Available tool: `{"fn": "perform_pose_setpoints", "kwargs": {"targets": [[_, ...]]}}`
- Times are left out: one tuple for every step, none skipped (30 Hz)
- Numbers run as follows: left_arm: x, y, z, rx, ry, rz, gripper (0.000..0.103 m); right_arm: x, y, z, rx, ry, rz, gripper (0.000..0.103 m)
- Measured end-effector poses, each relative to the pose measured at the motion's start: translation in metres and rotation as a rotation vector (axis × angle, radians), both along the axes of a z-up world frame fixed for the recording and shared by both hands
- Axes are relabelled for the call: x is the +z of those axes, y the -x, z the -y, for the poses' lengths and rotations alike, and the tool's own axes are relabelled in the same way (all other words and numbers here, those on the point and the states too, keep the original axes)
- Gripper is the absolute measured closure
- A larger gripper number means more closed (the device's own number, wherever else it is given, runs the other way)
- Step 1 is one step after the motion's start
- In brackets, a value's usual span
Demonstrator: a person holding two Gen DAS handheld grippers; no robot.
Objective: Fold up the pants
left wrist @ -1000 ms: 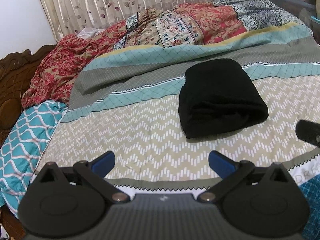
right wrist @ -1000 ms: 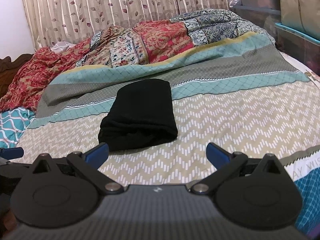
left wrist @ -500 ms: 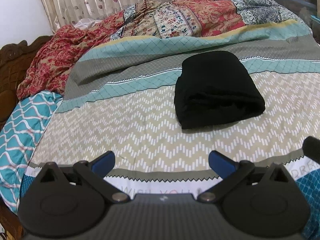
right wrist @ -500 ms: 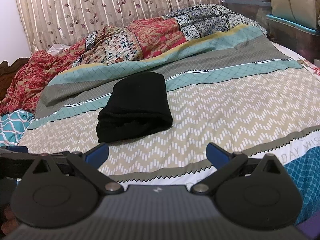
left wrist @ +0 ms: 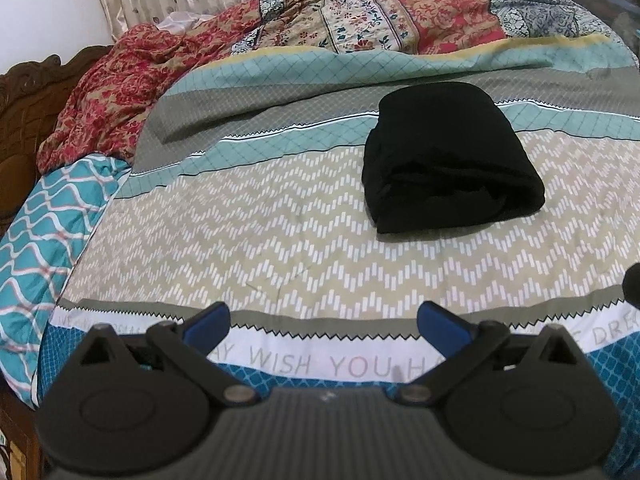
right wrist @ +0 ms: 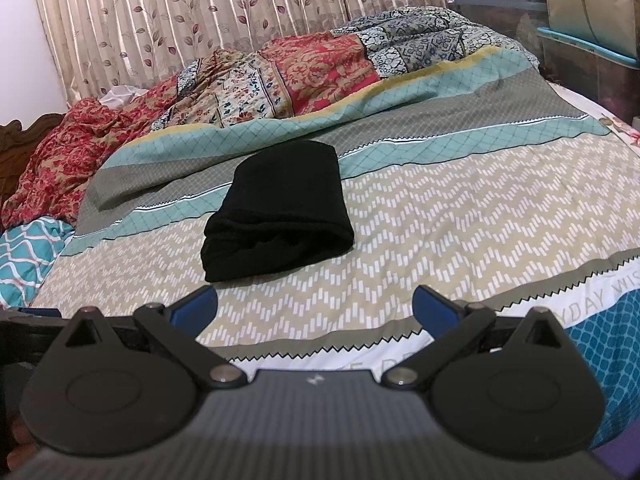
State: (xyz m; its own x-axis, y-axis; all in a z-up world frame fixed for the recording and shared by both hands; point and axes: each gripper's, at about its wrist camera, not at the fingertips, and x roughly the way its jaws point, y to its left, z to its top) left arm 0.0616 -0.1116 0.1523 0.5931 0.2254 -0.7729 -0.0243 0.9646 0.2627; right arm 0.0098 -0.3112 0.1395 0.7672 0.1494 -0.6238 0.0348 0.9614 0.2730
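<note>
Bed [left wrist: 280, 248] with chevron cover carries the black pants [left wrist: 448, 156], folded into a compact stack mid-bed. Left gripper [left wrist: 323, 322] and right gripper [right wrist: 314, 304] both spread, empty, well clear. Fold looks done; avoid snagging the stack.

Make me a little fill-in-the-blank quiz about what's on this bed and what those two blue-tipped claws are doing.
1. The folded pants are plain ____ in colour.
2. The pants lie on the ____, not held by anything.
3. The left gripper and the right gripper both have their jaws ____.
4. Behind the pants, a rumpled red floral blanket is heaped in front of the ____.

Missing words: black; bed; open; curtain
</note>
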Motion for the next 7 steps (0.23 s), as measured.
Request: {"fn": "perform_pose_setpoints", "kwargs": {"targets": [[0.0006, 0.0005, 0.0006, -0.001, -0.002, 0.004, 0.000, 0.0003, 0.0000, 0.0003, -0.001, 0.000, 0.001, 0.000], [0.0013, 0.0007, 0.0010, -0.004, -0.004, 0.008, 0.000, 0.0004, 0.0004, -0.0001, -0.002, 0.000, 0.003, 0.000], [0.0019, 0.0010, 0.0019, -0.009, -0.003, 0.009, 0.000, 0.0006, 0.0005, 0.0001, -0.003, 0.000, 0.004, 0.000], [0.0024, 0.0014, 0.0026, -0.013, 0.000, 0.010, 0.000, 0.0008, 0.0005, 0.0004, -0.003, 0.000, 0.005, 0.000], [0.0027, 0.0016, 0.0034, -0.017, 0.004, 0.011, 0.000, 0.0010, 0.0010, 0.0001, -0.004, 0.000, 0.005, 0.000], [0.0033, 0.0019, 0.0040, -0.020, 0.007, 0.013, 0.000, 0.0011, 0.0010, 0.0003, -0.005, 0.000, 0.006, 0.000], [0.0041, 0.0029, 0.0049, -0.027, 0.010, 0.017, 0.000, 0.0014, 0.0014, 0.0006, -0.006, 0.000, 0.008, 0.000]]}}
